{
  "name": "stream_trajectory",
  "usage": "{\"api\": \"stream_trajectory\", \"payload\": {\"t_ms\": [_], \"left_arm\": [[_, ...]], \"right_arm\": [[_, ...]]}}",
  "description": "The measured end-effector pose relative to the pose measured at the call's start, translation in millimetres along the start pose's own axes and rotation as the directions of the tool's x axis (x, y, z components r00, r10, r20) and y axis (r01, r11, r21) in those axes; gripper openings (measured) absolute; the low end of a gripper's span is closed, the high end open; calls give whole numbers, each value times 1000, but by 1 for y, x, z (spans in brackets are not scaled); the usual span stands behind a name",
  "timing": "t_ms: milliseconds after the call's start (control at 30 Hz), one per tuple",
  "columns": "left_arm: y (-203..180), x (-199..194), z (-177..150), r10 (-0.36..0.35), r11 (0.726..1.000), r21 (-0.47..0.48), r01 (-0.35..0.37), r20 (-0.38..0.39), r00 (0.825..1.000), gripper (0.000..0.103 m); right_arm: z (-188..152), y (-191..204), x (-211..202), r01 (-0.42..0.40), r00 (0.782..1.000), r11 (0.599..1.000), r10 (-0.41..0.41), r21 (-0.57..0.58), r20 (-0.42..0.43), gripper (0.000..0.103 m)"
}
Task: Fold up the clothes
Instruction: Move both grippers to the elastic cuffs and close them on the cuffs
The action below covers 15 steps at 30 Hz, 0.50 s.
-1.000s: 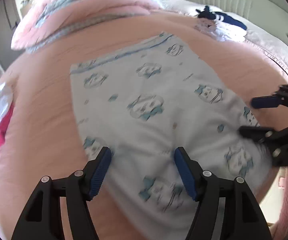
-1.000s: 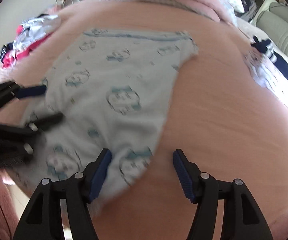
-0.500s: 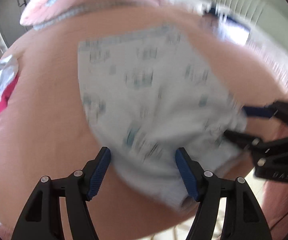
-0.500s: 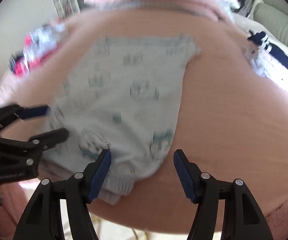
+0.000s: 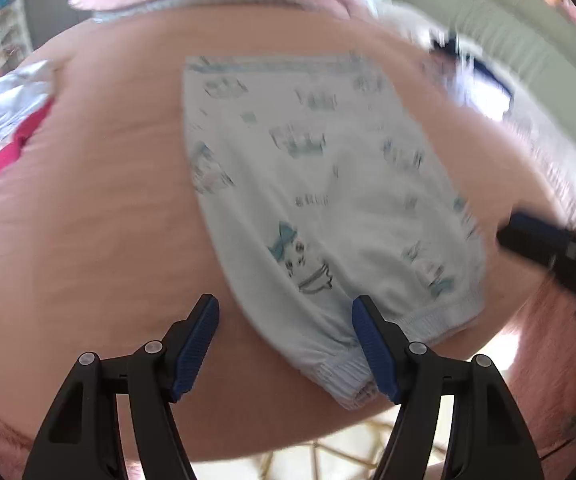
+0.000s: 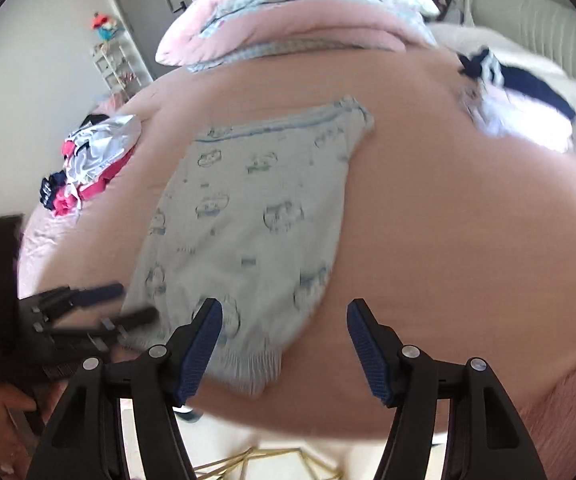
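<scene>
Pale blue printed pants [image 5: 319, 200] [image 6: 244, 220] lie flat on the pink bed cover [image 5: 88, 220] [image 6: 467, 240], waistband far, ribbed cuffs at the near edge. My left gripper [image 5: 286, 344] is open just above the cuffs, its right fingertip [image 5: 367, 336] over the cloth. My right gripper [image 6: 284, 344] is open too, with the cuff end between its fingers. Each gripper shows in the other's view: the right one [image 5: 547, 248] at the right, the left one [image 6: 116, 304] at the left. Neither holds cloth.
A heap of white, pink and dark clothes [image 6: 88, 160] [image 5: 4, 120] lies at the left of the bed. Navy and white garments [image 6: 519, 100] sit at the far right. Pink pillows [image 6: 288, 12] are stacked at the back. Floor shows below the bed edge [image 6: 248, 460].
Both grippers have drawn back toward the near bed edge, away from the pants' middle to the cuffs. Both stay open. The pants lie as before.
</scene>
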<state>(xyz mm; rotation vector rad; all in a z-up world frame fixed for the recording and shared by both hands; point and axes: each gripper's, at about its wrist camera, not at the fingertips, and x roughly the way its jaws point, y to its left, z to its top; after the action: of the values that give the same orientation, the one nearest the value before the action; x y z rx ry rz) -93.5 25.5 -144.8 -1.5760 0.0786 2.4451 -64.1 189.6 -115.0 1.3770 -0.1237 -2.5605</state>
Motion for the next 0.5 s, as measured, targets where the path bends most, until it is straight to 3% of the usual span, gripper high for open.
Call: {"api": "stream_trajectory", "payload": {"t_ms": [100, 200, 333, 433, 500], "left_arm": [[6, -6, -5, 3, 1000, -13, -3, 1, 1000, 68], [18, -16, -12, -18, 999, -37, 18, -3, 1000, 68], [35, -33, -23, -12, 996, -89, 14, 19, 1000, 68], [34, -25, -13, -6, 993, -121, 11, 44, 999, 68], [32, -21, -10, -42, 986, -159, 50, 50, 998, 68]], "right_arm": [[-4, 7, 21, 49, 997, 997, -53, -62, -63, 64], [-26, -3, 25, 88, 984, 996, -91, -24, -151, 64], [-35, -2, 9, 105, 983, 994, -106, -17, -149, 64], [-35, -7, 2, 74, 991, 997, -70, 25, -118, 64], [-34, -11, -3, 52, 994, 997, -47, 53, -97, 64]]}}
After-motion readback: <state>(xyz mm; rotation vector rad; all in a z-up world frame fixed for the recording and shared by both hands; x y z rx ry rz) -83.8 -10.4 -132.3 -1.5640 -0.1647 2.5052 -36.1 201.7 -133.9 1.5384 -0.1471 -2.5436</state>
